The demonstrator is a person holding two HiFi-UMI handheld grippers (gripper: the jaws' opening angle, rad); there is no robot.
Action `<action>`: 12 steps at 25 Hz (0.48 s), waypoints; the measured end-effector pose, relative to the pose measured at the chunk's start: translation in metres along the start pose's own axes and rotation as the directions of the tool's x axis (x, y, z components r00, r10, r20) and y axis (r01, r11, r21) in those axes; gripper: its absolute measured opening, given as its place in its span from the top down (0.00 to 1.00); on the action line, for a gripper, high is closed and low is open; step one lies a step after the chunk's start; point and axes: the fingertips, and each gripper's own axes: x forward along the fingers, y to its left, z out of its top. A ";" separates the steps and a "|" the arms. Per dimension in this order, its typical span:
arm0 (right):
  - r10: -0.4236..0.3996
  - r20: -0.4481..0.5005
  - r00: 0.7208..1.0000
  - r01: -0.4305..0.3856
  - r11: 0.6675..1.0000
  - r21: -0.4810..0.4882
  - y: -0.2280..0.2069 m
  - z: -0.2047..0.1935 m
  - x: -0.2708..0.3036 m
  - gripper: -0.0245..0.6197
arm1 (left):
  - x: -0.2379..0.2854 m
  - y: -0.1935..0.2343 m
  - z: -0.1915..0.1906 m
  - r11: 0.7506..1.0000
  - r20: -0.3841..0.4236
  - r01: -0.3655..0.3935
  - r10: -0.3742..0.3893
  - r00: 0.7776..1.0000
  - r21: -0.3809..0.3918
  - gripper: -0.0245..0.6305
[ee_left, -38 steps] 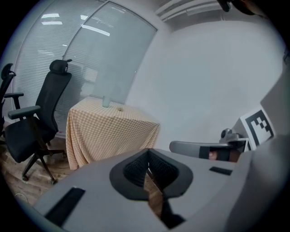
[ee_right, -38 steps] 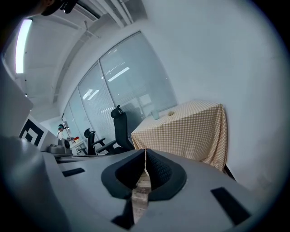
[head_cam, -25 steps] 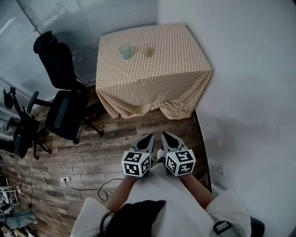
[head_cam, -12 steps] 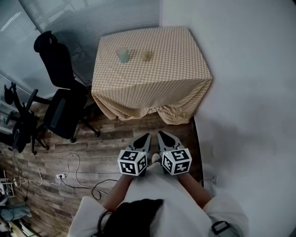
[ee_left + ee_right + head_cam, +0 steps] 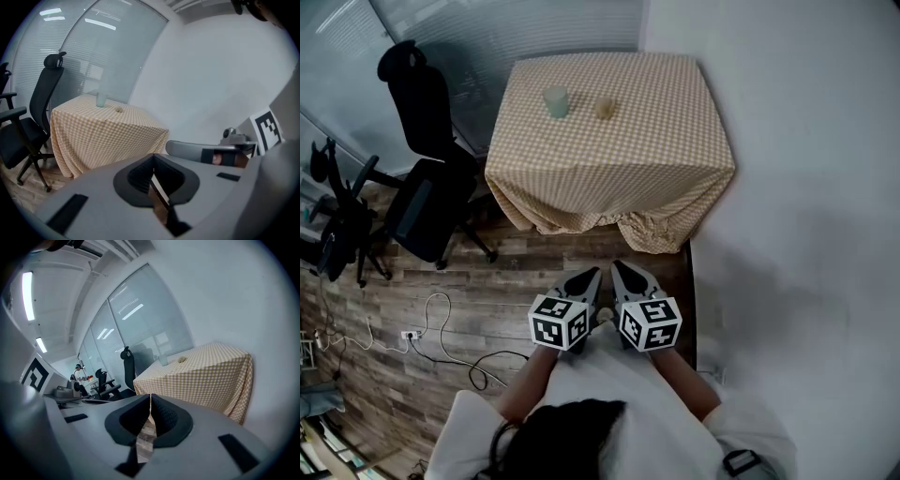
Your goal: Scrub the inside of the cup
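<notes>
Head view only — white floor cable

Head view: high above the person, looking steeply down; left gripper and right gripper near, table far. Left gripper view: low, along its own jaws, table far at left, right gripper at the right edge. Right gripper view: low, along its own jaws, table far at right. All three share table, cup, black chair.
</notes>
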 end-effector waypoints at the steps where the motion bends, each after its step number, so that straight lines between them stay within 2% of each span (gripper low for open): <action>1: 0.002 -0.003 1.000 -0.002 1.000 0.002 -0.001 0.000 0.001 0.91 | 0.000 -0.001 0.002 1.000 0.004 0.003 -0.003 1.000 0.002 0.95; 7: -0.036 0.004 0.999 0.036 0.999 0.010 -0.013 0.001 -0.001 0.91 | 0.001 0.009 0.000 0.998 -0.001 -0.062 0.062 0.998 -0.008 0.95; 12: -0.075 0.024 0.997 0.074 0.997 0.037 -0.023 0.006 0.000 0.91 | 0.005 0.011 0.004 0.999 0.013 -0.025 0.026 1.000 -0.031 0.95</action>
